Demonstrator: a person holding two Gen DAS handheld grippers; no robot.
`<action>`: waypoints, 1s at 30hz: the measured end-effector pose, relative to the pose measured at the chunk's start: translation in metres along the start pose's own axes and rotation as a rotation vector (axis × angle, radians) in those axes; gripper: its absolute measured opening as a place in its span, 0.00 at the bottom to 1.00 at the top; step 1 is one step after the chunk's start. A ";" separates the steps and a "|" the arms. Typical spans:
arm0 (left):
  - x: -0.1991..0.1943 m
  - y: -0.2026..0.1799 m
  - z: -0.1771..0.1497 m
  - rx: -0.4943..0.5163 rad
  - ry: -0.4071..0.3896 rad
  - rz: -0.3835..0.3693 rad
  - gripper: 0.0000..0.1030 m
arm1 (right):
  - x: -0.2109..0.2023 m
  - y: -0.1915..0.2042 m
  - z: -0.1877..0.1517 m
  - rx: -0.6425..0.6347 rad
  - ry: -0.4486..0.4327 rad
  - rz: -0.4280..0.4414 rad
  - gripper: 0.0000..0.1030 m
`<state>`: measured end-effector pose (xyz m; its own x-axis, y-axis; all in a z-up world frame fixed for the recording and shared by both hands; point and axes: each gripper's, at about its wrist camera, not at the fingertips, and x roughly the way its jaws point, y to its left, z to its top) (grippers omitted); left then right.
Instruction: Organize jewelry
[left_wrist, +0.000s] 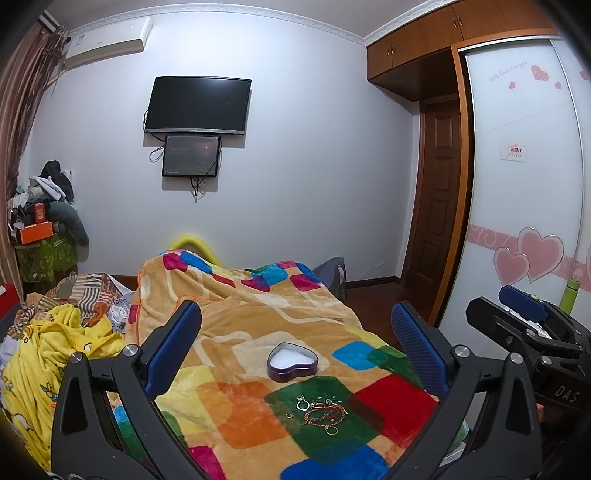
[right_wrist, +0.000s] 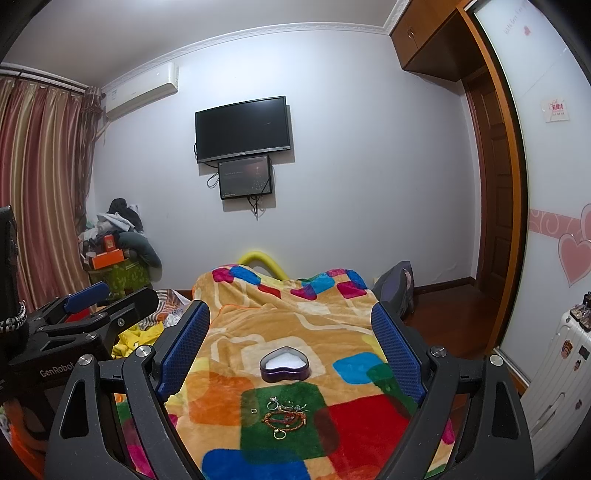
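A purple heart-shaped tin (left_wrist: 292, 361) with white lining sits open on the colourful blanket (left_wrist: 236, 332); it also shows in the right wrist view (right_wrist: 284, 363). A small pile of jewelry (left_wrist: 320, 410), rings and a red-orange beaded bracelet, lies on a green patch just in front of the tin, and shows in the right wrist view too (right_wrist: 284, 413). My left gripper (left_wrist: 295, 339) is open and empty above the blanket. My right gripper (right_wrist: 291, 332) is open and empty, beside the left one; it appears at the right edge of the left wrist view (left_wrist: 524, 310).
The blanket covers a bed. Crumpled yellow bedding (left_wrist: 66, 339) lies left of it. A white suitcase (right_wrist: 554, 373) and a sliding wardrobe door (left_wrist: 524, 184) stand to the right. A cluttered pile (right_wrist: 118, 240) sits by the curtain.
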<state>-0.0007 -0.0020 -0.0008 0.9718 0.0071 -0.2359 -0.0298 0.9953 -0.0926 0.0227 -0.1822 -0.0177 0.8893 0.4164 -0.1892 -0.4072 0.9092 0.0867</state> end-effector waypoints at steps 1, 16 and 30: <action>0.000 0.000 0.000 0.000 0.001 0.000 1.00 | 0.000 0.000 0.000 -0.001 -0.001 0.000 0.85; 0.007 -0.002 0.001 -0.004 0.017 -0.004 1.00 | 0.001 0.002 -0.005 -0.001 0.012 -0.005 0.85; 0.061 0.016 -0.019 -0.045 0.127 0.026 1.00 | 0.038 -0.018 -0.016 0.020 0.124 -0.052 0.85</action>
<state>0.0537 0.0130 -0.0347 0.9331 0.0181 -0.3590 -0.0682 0.9895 -0.1273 0.0607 -0.1826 -0.0418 0.8761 0.3662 -0.3136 -0.3556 0.9300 0.0926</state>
